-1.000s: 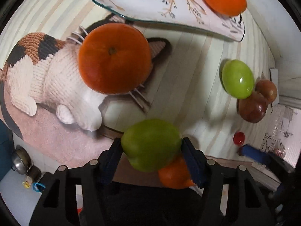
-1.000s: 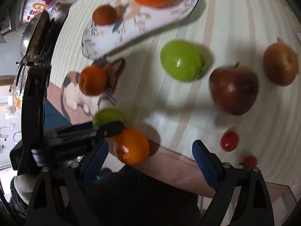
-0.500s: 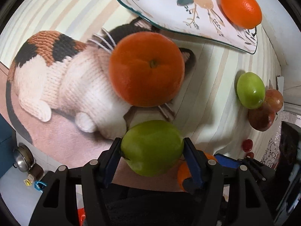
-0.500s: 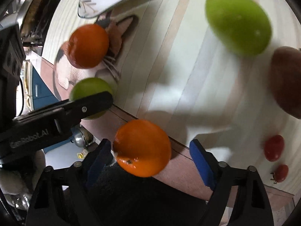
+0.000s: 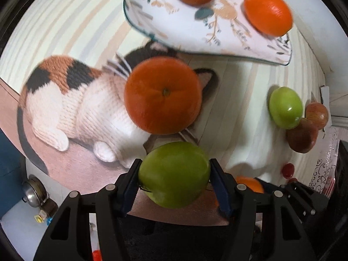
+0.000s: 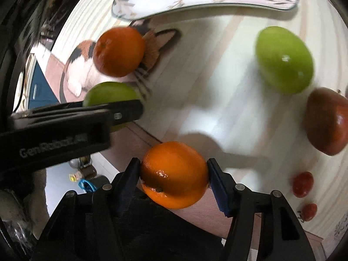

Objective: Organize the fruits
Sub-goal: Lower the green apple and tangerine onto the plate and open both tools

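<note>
Left gripper (image 5: 174, 181): I have it pinching the green apple (image 5: 174, 174) across its widest girth, one pad on each flank, clear of the table.

Right gripper (image 6: 173, 177): I have it clamped on the held orange (image 6: 174, 175), pads at the equator, above the mat's near edge.

Plate (image 5: 171, 30): far side of the table; two oranges already lie on it, well apart from each other.

Loose orange (image 5: 162, 94): it sits on the knitted cat (image 5: 71, 106), just ahead of my left claw.

Second green apple (image 6: 283, 59): on the bare table, beside the red apple (image 6: 327, 121); two small red fruits (image 6: 302, 184), probably cherry tomatoes, lie nearer me.

Handling, apple: I judge it firm, fairly heavy and waxy-smooth, so it may slip or roll; a grip at mid-girth suits it best.

Handling, orange: I judge its rind slightly yielding and pebbled, hence less slippery; moderate squeeze only, to avoid bruising.

Caution: motion blur softens the plate's rim, so I cannot tell its exact lip height.
</note>
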`<move>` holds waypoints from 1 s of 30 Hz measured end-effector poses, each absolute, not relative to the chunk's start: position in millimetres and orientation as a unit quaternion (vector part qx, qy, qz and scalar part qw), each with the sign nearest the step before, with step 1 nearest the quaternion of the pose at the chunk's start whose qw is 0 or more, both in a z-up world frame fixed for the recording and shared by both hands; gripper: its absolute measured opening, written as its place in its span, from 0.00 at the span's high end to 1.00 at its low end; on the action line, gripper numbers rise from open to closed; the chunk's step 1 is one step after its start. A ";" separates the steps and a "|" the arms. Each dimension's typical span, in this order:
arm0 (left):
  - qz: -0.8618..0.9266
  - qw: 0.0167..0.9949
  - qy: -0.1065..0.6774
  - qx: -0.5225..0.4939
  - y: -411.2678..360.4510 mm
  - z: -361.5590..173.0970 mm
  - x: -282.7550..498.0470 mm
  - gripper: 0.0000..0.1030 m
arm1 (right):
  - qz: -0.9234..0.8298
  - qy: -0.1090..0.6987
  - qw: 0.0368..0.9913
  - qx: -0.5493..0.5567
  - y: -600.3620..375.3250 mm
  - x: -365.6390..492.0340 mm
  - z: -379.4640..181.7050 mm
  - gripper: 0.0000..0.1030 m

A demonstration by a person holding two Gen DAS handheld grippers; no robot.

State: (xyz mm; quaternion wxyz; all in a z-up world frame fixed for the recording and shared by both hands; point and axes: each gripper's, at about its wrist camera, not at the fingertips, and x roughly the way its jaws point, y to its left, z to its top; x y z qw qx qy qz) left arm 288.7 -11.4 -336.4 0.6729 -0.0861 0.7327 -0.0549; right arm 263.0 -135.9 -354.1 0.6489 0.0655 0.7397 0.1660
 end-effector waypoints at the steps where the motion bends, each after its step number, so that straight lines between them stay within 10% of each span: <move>1: -0.058 0.677 0.728 -0.086 -12.0 -329.4 290.3 0.43 | 0.163 0.737 0.652 0.070 -140.6 265.1 -351.0 0.37; 14: -0.080 0.739 0.659 -0.112 7.0 -242.3 373.2 0.43 | 0.144 0.646 0.733 0.159 -190.2 366.4 -279.1 0.37; 30: -0.036 0.687 0.719 -0.100 31.8 -313.9 468.4 0.43 | 0.144 0.661 0.693 0.248 -139.4 453.4 -359.6 0.37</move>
